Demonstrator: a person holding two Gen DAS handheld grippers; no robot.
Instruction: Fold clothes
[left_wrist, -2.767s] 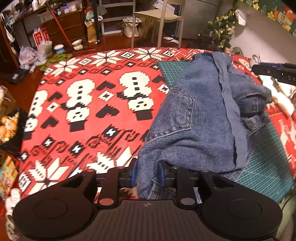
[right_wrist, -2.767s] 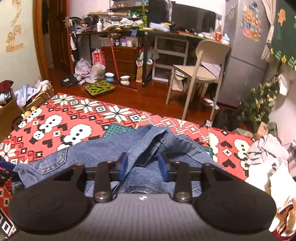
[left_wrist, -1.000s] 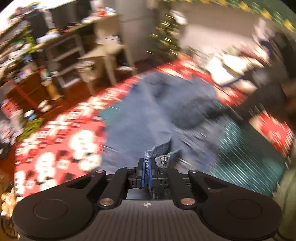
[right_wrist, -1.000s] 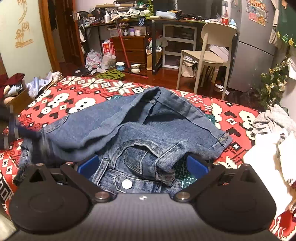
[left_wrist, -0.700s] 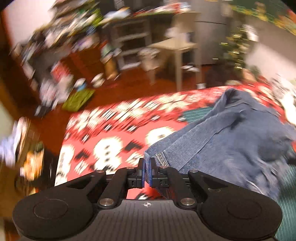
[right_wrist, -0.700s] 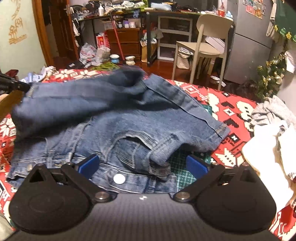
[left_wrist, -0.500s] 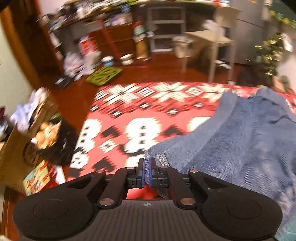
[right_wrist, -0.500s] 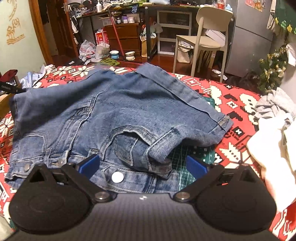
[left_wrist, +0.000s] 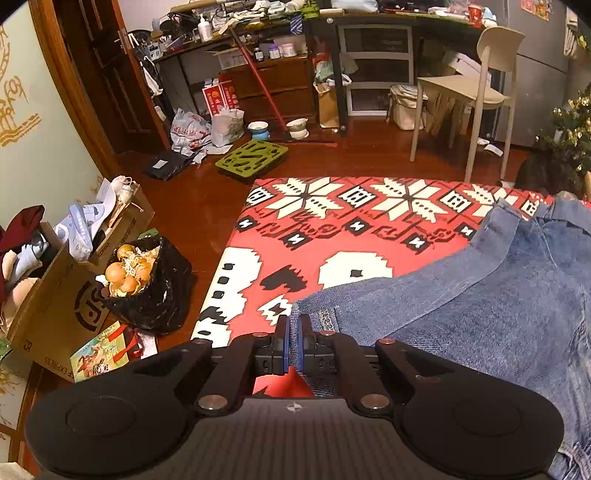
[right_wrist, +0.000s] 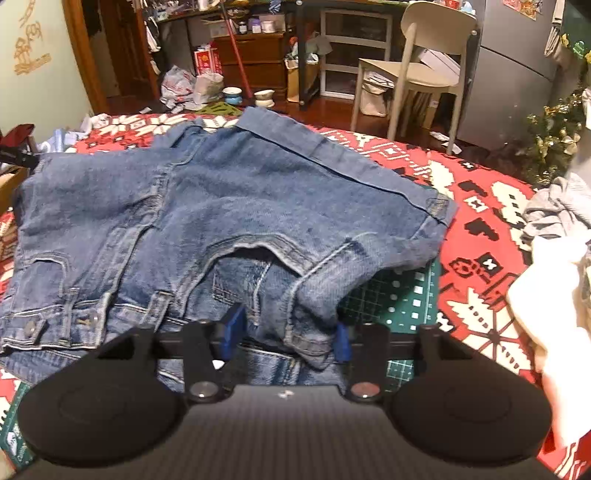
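Left gripper (left_wrist: 294, 338) clenched on jeans (right_wrist: 229, 206) corner near counter's left edge; right gripper (right_wrist: 286, 338) released, fingers straddling waistband fold.

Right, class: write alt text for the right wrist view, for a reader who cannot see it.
Crumpled blue denim jeans lie on a red, white and black patterned blanket, partly over a green cutting mat. The open right gripper straddles a bunched fold near the waistband; a cream chair stands behind.

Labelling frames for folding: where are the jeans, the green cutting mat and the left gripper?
jeans (right_wrist: 229, 206): right wrist view, middle of denim.
green cutting mat (right_wrist: 402, 299): right wrist view, bare gridded patch.
left gripper (left_wrist: 294, 341): left wrist view, between fingertips.
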